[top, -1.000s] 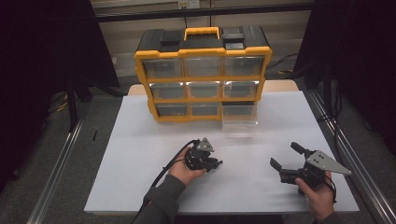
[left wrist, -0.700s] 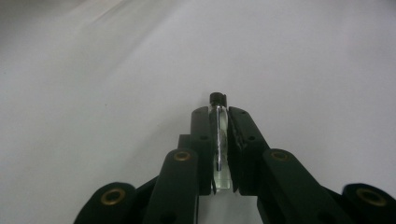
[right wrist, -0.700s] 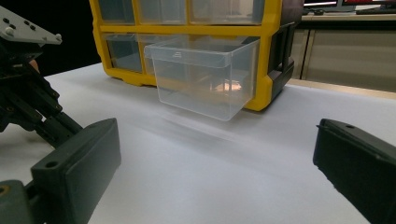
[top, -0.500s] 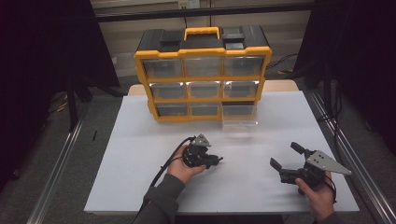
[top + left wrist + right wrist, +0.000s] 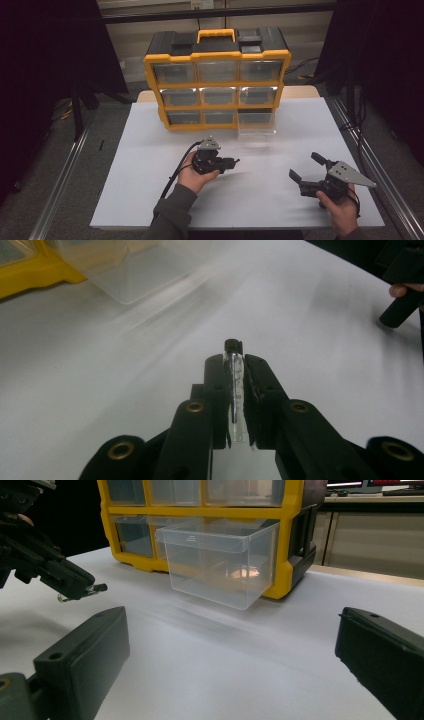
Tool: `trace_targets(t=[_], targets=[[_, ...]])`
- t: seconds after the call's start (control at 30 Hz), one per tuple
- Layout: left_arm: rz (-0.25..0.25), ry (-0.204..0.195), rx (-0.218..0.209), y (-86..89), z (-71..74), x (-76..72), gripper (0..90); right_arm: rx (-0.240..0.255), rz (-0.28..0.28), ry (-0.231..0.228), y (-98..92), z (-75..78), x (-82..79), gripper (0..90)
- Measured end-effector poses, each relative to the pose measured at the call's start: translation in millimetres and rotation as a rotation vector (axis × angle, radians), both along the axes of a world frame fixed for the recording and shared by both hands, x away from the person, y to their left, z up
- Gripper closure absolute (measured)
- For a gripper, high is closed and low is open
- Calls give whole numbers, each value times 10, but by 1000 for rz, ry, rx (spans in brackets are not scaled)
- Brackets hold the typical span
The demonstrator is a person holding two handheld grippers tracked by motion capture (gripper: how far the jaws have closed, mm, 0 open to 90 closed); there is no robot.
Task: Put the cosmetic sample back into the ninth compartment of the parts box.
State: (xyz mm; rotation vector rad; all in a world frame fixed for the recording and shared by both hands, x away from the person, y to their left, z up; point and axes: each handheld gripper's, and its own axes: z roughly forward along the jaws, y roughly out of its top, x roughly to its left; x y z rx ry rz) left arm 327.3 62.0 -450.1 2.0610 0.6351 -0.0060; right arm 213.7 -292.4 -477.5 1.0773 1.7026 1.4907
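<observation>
My left gripper [image 5: 233,162] hovers over the middle of the white table, its jaws pointing right. It is shut on a small clear vial [image 5: 235,405] with a black cap that sticks out past the fingertips. In the right gripper view the same vial [image 5: 95,588] pokes out of the left gripper [image 5: 82,587] at the far left. My right gripper [image 5: 304,166] stands open near the table's front right, nothing between its jaws [image 5: 230,630]. A clear plastic drawer [image 5: 256,124] is pulled out of the bottom right slot of the yellow and black organizer [image 5: 217,80].
The organizer stands at the back of the white table [image 5: 130,190] with several clear drawers, the others pushed in. The open drawer [image 5: 220,565] looks empty. Metal rails run along both sides of the table.
The left hand has shifted only slightly with the vial still in its jaws. The right hand has stayed put.
</observation>
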Motion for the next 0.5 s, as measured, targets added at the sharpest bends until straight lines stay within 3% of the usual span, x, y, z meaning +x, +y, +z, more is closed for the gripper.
trace_targets(t=[0.5], targets=[[32, -18, -53, -76, 170, 66, 816, -2, 4, 1, 1, 1, -1, 5]])
